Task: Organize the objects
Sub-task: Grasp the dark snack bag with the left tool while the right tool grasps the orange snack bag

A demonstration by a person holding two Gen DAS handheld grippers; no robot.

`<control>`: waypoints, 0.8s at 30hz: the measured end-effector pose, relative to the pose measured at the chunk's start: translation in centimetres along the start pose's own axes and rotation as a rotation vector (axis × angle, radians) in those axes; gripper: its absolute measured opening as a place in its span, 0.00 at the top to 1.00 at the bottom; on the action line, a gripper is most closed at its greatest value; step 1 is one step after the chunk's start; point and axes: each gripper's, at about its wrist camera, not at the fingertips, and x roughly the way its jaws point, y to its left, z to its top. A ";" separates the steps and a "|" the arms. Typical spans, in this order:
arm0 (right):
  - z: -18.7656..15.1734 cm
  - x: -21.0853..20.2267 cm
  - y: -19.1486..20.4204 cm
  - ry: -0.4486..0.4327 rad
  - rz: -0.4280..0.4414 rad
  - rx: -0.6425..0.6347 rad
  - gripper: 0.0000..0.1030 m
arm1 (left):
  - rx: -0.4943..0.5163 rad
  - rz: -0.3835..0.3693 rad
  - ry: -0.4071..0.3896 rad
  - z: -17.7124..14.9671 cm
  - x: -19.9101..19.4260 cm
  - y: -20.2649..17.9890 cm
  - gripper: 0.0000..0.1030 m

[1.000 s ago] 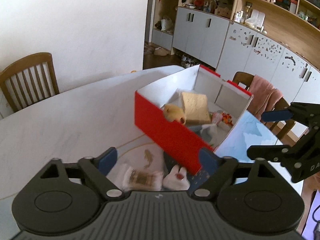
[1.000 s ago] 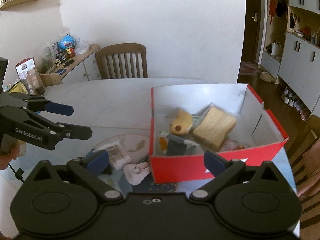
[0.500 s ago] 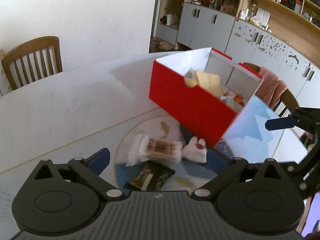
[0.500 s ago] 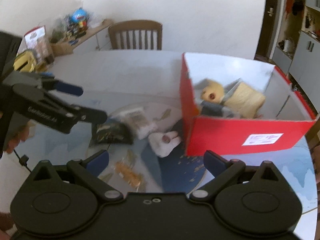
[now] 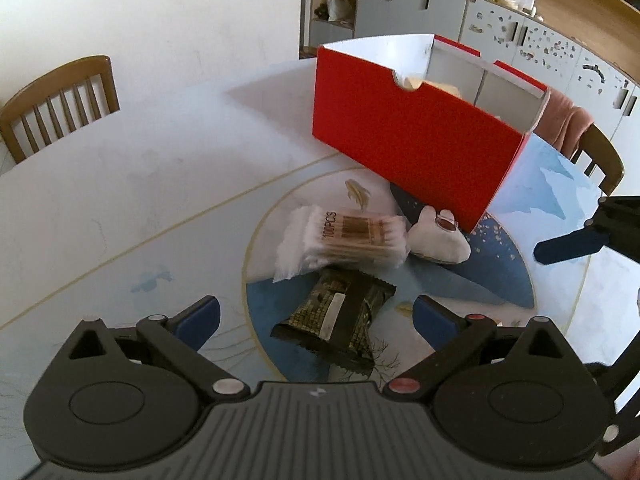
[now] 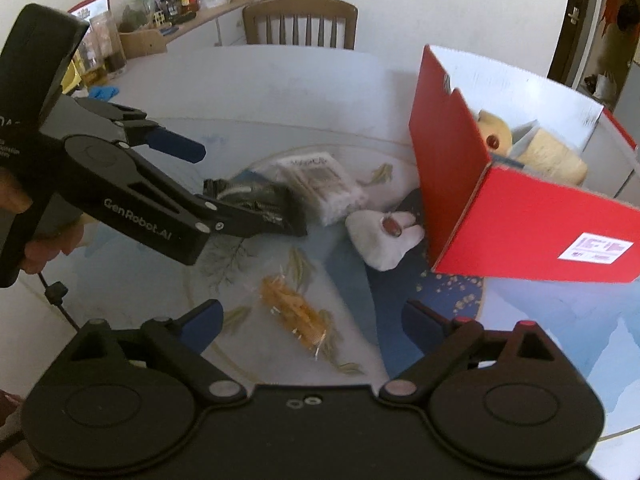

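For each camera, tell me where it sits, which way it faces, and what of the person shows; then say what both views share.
Left wrist: on the left tongs, facing forward and down at the black foil snack packet between its open fingers; only the right tongs' fingers show at the right edge.
Right wrist: on the right tongs, facing down at the clear packet of orange snacks; the left tongs and hand show.
Shared: red cardboard box, cotton swab pack, black packet.

Two close wrist views, shared red box (image 5: 412, 140)
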 end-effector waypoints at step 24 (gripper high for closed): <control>-0.5 2.4 1.6 0.024 0.027 -0.088 0.49 | 0.035 -0.041 -0.011 -0.8 2.9 0.1 0.03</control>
